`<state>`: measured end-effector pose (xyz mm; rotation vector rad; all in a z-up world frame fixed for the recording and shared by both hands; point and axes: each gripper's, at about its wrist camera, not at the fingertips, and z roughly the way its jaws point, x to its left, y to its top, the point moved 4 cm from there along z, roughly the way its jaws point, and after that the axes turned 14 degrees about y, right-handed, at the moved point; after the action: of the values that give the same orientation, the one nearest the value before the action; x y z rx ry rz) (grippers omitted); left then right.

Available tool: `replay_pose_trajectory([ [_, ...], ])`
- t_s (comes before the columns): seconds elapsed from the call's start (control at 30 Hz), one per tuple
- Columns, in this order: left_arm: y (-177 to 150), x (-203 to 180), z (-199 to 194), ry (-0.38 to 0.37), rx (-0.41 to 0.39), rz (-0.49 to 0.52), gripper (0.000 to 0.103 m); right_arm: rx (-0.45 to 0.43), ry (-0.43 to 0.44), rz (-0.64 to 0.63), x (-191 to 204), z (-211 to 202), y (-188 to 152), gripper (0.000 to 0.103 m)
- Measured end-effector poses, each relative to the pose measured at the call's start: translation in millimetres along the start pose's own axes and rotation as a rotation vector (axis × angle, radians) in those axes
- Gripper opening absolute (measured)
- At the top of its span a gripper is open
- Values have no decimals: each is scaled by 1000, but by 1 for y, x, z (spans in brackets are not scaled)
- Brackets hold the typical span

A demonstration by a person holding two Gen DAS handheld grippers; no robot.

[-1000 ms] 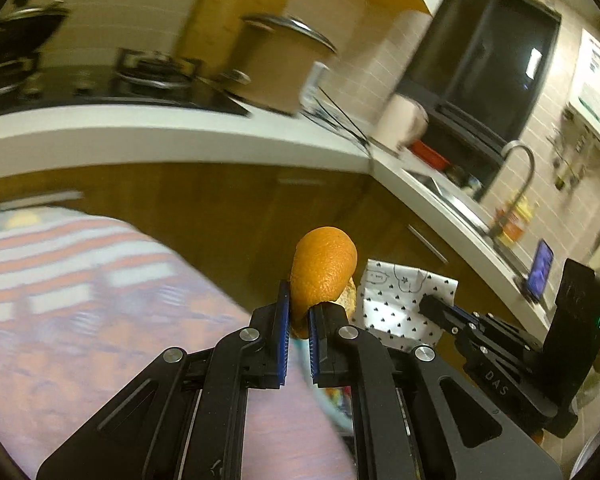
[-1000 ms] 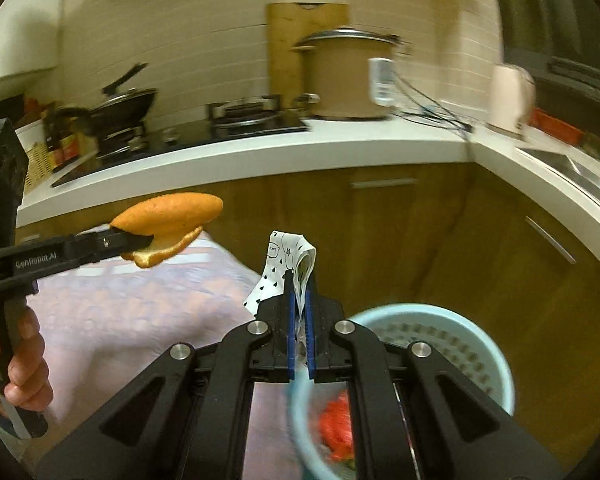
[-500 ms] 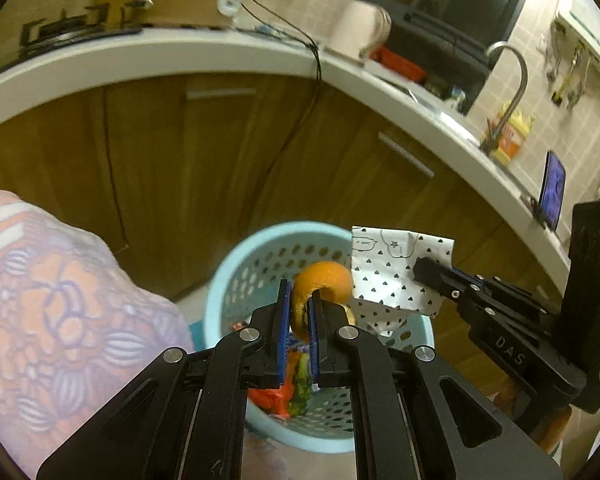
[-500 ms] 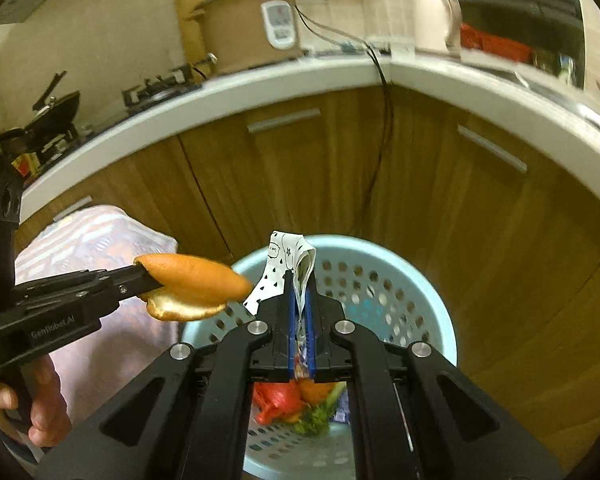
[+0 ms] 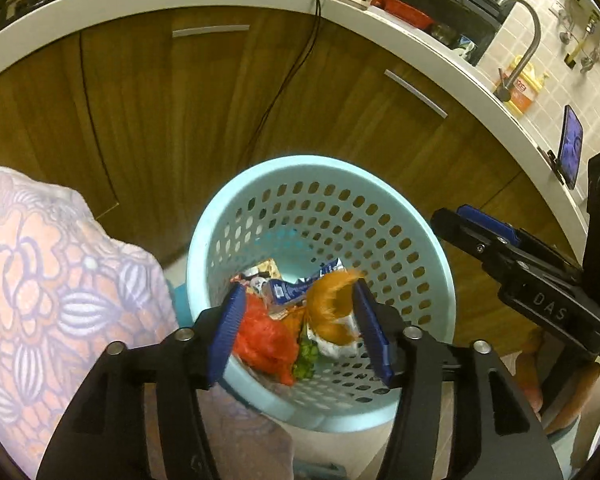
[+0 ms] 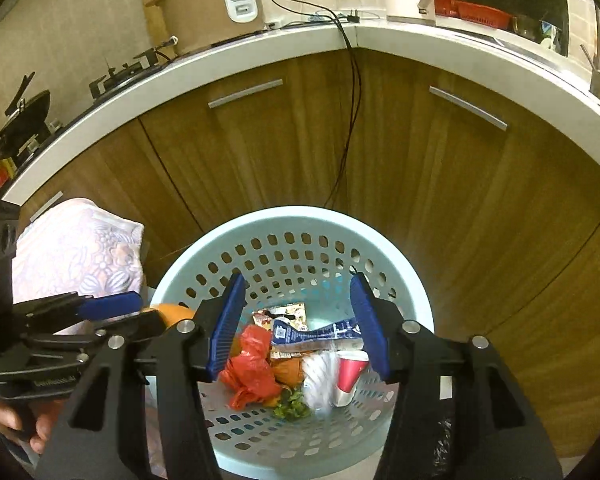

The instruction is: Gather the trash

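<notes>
Both the left gripper (image 5: 296, 328) and right gripper (image 6: 298, 324) had just been opening over the basket (image 5: 428, 240), orange peel (image 5: 330, 308) dropping free, paper gone from between the right jaws.

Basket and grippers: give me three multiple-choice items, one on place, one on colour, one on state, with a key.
1. Where does the basket stand?
A. on the counter
B. on the floor before the wooden cabinets
C. in the sink

2. What colour is the basket?
A. light blue
B. black
C. yellow

3. How do the jaws of the right gripper stand?
A. clamped on paper
B. shut on nothing
C. apart with nothing between them

Key: 1 B, cabinet doors rise behind it; 2 A, its perforated wall is pale blue; 3 C, the jaws have just been opening and only trash in the basket shows through the gap.
</notes>
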<state>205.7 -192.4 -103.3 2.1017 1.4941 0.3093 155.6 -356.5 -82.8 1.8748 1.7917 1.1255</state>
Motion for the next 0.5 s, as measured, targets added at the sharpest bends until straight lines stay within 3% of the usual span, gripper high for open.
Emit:
replay_pose_trajectory([
  [0.23,1,-13,-1,45,5,62,61,-21,2,11,1,-11,3,51],
  [0.37,1,-7,-13,24,-25,10,61,-46,11,19,1,-20,5,51],
  [0.5,6,2,-45,4,-113,-61,61,-96,15,6,12,-38,11,51],
])
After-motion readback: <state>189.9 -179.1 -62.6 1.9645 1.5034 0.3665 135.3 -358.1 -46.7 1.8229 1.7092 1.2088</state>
